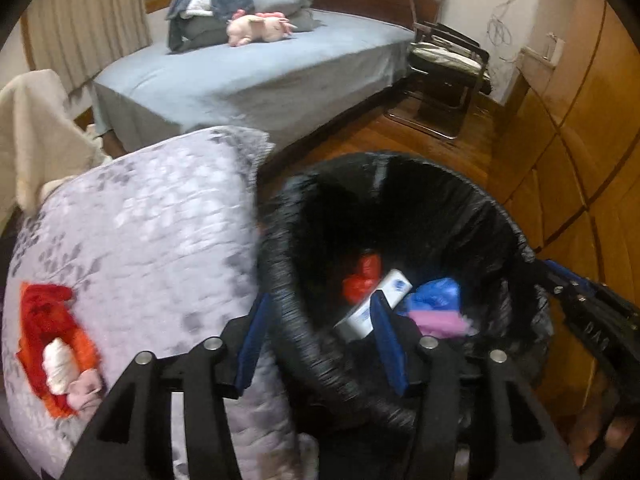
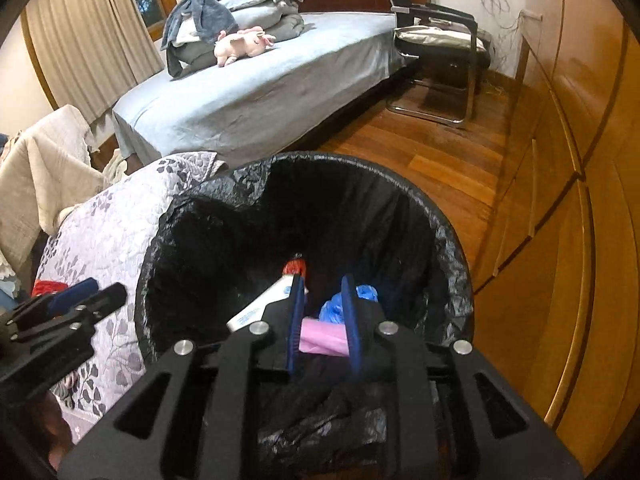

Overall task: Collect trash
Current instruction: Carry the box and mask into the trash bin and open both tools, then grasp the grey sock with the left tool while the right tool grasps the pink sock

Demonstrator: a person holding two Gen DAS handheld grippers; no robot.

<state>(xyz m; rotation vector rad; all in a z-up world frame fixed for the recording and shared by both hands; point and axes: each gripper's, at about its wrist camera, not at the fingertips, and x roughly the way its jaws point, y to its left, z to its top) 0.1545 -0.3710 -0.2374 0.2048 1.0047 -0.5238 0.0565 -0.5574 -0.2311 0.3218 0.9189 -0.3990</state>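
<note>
Over the bin [image 2: 452, 240], both grippers point steeply down. We log the left gripper [image 1: 320, 340]: jaws parted wide, straddling the bin's rim, nothing gripped. Right gripper [image 2: 324, 320]: jaws narrowly apart above the bin mouth, nothing between the pads. Bin: round, lined with crinkled black plastic. Inside it: red wad [image 1: 360, 276], white box [image 1: 376, 300], blue bag [image 2: 340, 304], pink bag [image 2: 324, 340]. Beside it, a quilted grey floral cover [image 1: 140, 240] bears red-orange trash [image 1: 52, 332].

One bin [image 2: 452, 248], two beds [image 2: 256, 96], one chair [image 2: 436, 36], two grippers [image 2: 322, 320].
</note>
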